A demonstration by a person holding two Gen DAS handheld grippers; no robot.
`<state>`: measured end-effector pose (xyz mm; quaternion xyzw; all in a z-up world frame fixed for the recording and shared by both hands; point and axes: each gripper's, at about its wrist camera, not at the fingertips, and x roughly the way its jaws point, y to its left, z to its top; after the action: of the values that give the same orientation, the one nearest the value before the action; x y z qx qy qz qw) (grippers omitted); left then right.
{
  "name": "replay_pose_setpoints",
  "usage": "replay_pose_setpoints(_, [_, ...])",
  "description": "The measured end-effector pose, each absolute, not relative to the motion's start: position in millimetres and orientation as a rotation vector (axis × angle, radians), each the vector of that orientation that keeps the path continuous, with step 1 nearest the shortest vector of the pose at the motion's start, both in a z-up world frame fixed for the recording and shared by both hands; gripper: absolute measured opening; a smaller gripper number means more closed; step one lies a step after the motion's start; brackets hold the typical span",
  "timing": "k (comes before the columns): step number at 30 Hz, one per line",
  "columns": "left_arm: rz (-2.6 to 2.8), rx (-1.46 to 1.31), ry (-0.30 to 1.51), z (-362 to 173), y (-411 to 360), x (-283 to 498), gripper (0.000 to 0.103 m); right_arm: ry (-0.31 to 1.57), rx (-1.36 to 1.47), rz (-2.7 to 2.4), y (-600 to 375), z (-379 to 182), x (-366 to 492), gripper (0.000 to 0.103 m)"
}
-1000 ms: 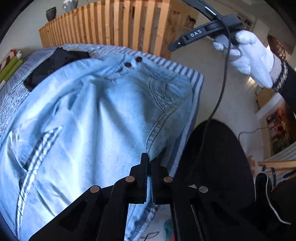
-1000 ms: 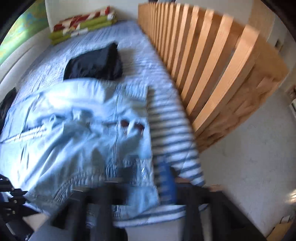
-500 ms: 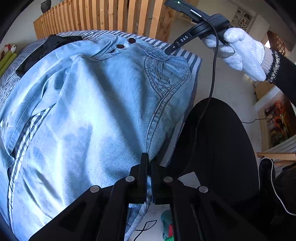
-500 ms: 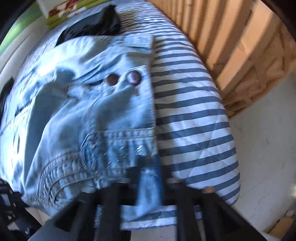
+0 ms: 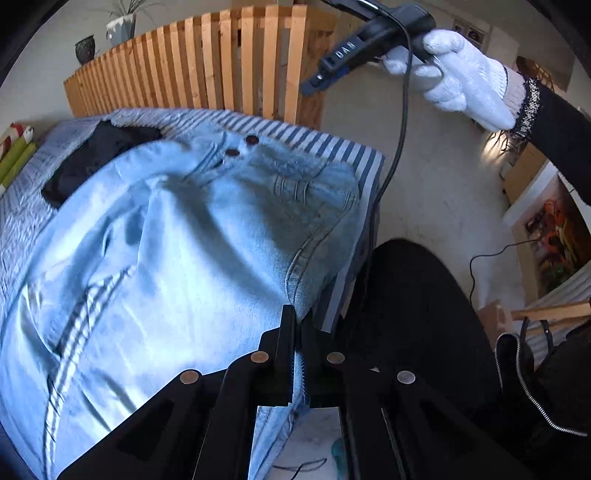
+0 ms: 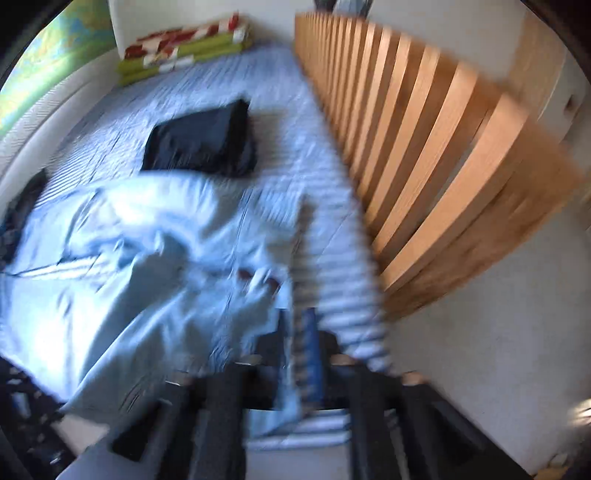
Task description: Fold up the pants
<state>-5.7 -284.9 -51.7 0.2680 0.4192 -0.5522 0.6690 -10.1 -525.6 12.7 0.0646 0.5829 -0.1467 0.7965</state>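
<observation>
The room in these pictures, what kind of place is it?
Most likely a bedroom in a home: light blue jeans lie on a bed with a striped cover, a wooden slatted rail stands beside it, and potted plants stand behind.

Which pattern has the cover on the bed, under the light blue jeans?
Blue and white stripes on the bed cover, clearest in the left wrist view.

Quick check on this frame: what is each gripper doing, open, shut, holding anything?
Left gripper: shut on the edge of the jeans.
Right gripper: jaws opening, with a fold of the jeans between them; too blurred to tell whether the pads press on it.
</observation>
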Motion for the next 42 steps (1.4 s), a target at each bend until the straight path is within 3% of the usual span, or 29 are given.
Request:
replay_pose_setpoints(6, [-1.229, 0.606, 1.024, -80.6, -274.5, -2.3, 0.002, 1.366, 0.264, -0.28, -536.3, -65.4, -30.9, 0.038])
replay_pose_setpoints(14, [-1.209, 0.642, 1.085, -108.5, -274.1, -2.5, 0.002, 1.357, 0.417, -0.208, -549.6, -97.9, -31.3, 0.038])
replay_pose_setpoints(17, [-1.206, 0.647, 1.104, -115.3, -274.8, -1.7, 0.002, 1.349, 0.399, -0.131, -534.8, -97.7, -32.6, 0.031])
replay_pose_setpoints(21, [-1.206, 0.661, 1.119, -123.5, -282.2, 1.3, 0.002, 1.326, 0.306, -0.037, -514.8, -86.0, -42.0, 0.031])
replay_pose_setpoints(28, [-1.204, 0.658, 1.128, -125.9, -281.5, 1.9, 0.002, 1.351, 0.39, -0.05, -523.4, -103.6, -50.9, 0.031])
replay_pose_setpoints(34, [-1.208, 0.658, 1.14, -128.2, -283.2, 1.8, 0.002, 1.215, 0.406, 0.089, -505.3, -67.8, -53.2, 0.031])
replay_pose_setpoints(42, [-1.209, 0.651, 1.139, -129.7, -280.8, 1.3, 0.002, 1.392, 0.352, -0.011, -495.3, -116.8, -36.4, 0.032])
